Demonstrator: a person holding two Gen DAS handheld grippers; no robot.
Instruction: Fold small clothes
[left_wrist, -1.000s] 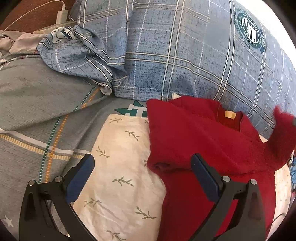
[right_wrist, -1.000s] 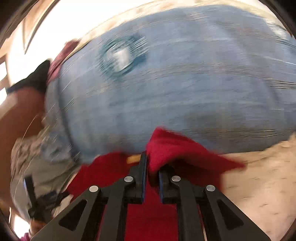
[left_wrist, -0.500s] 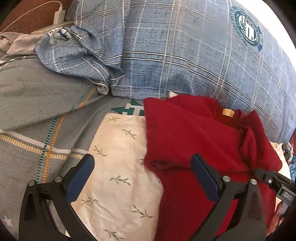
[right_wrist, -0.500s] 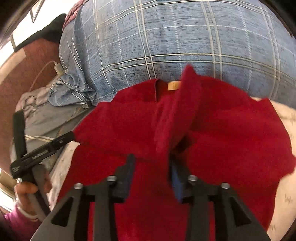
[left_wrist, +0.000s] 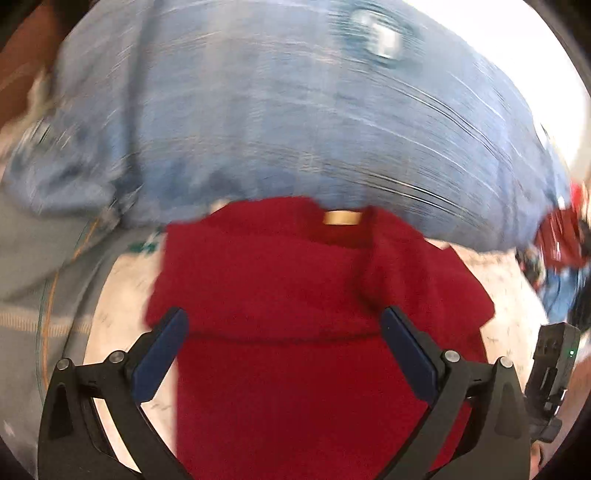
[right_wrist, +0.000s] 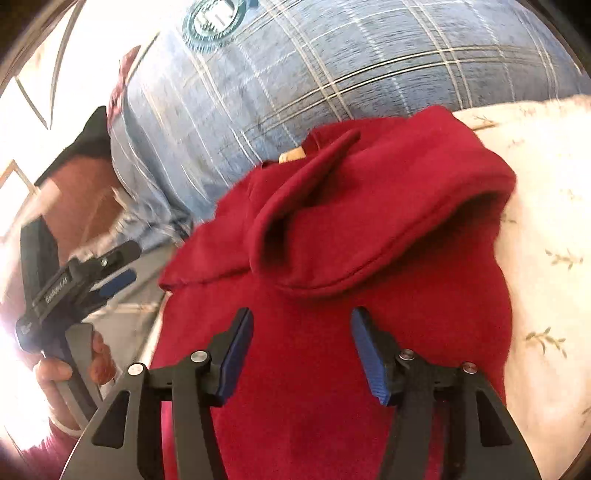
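Note:
A small red sweater (left_wrist: 295, 302) lies on a white leaf-print cloth (left_wrist: 118, 295), collar with a tan label (left_wrist: 341, 218) toward the blue plaid pillow. Both sleeves are folded in over its body; the right sleeve (right_wrist: 369, 221) lies across the chest. My left gripper (left_wrist: 282, 332) is open and empty, hovering over the sweater's middle. My right gripper (right_wrist: 301, 332) is open and empty over the sweater's lower body. The left gripper also shows at the left of the right wrist view (right_wrist: 74, 280), held in a hand.
A big blue plaid pillow (left_wrist: 295, 110) lies behind the sweater and also shows in the right wrist view (right_wrist: 332, 66). A grey patterned bedsheet (left_wrist: 33, 266) is at the left. Red and blue clutter (left_wrist: 561, 240) sits at the far right.
My right gripper laid the right sleeve across the chest, opened and let go, then pulled back. My left gripper swung right to over the sweater's middle; its view is motion-blurred.

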